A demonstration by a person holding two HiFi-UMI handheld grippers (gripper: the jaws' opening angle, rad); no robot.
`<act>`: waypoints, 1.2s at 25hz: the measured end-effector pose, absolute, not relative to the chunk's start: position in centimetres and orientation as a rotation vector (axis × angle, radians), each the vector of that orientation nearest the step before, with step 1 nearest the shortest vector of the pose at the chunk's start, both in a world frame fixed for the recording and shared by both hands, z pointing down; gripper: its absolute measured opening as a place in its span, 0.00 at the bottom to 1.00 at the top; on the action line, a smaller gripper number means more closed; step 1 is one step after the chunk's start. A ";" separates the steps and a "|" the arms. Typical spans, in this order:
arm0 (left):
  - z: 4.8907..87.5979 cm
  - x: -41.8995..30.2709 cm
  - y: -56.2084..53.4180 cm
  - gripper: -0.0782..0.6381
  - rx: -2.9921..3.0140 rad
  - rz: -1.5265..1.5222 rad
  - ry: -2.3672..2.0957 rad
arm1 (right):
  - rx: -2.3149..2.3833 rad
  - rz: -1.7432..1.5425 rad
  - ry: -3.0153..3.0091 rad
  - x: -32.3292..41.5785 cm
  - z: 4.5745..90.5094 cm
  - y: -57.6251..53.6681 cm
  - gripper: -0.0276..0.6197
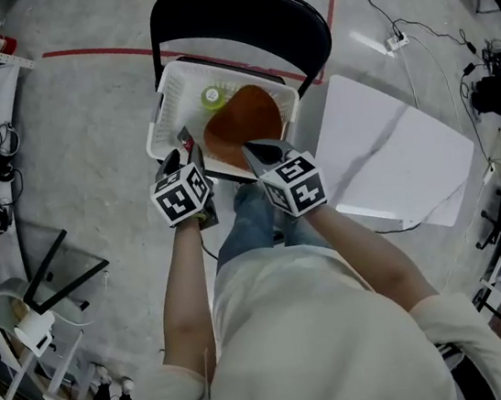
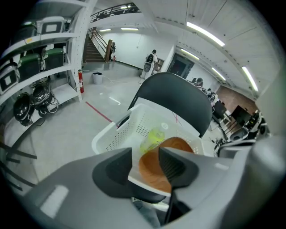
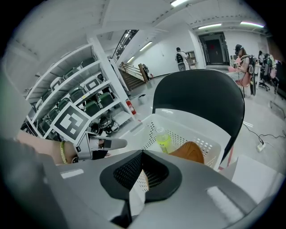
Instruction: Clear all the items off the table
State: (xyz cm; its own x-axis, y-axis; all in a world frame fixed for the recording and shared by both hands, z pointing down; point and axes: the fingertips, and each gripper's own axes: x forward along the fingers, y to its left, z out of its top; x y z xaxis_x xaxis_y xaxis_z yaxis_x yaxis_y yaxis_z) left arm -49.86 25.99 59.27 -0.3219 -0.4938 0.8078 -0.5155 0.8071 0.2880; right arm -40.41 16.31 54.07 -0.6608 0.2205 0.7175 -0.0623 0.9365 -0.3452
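jaws: right (image 3: 142, 154) grips basket (image 3: 177, 131) (left (image 2: 145, 154) apart)

We log a white perforated basket (image 1: 172, 104), a brown wood-grain bowl (image 1: 242, 123) and, at its 11 o'clock, a yellow-green bottle (image 1: 214, 96). Black chair (image 1: 244, 20), red line (image 1: 91, 52), grey floor (image 1: 87, 153). Left gripper (image 2: 145, 163) and right gripper (image 3: 142, 165) are grey with black-and-white square markers.

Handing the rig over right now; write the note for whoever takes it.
Left gripper: open, at the white basket's near rim.
Right gripper: shut on that rim.
Basket sits on the black chair, holding a wooden bowl and a yellow-green bottle.
Done: those two are in the basket.
Left: release the right gripper, then probably check the white table for anything remaining.
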 end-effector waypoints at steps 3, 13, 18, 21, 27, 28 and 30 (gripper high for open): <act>59.3 -49.7 26.2 0.37 0.754 0.037 -1.972 | -0.101 0.433 -2.254 -40.2 54.1 16.2 0.04; 58.2 -49.0 26.4 0.32 0.764 -0.004 -1.967 | -0.087 0.427 -2.274 -40.0 53.2 16.4 0.04; 57.3 -48.5 26.8 0.23 0.785 0.018 -1.974 | -0.083 0.421 -2.288 -40.0 52.8 17.0 0.04; 56.8 -47.8 26.6 0.13 0.827 0.090 -1.974 | -0.073 0.418 -2.301 -39.9 52.3 17.0 0.04; 54.7 -45.8 24.6 0.12 0.974 0.067 -1.955 | -0.020 0.420 -2.328 -38.9 51.2 16.1 0.04; 54.3 -45.6 24.3 0.12 0.995 0.069 -1.958 | -0.006 0.423 -2.332 -38.6 51.1 15.9 0.04; 53.6 -45.0 23.7 0.12 1.042 0.090 -1.959 | 0.031 0.431 -2.337 -37.9 50.9 15.5 0.04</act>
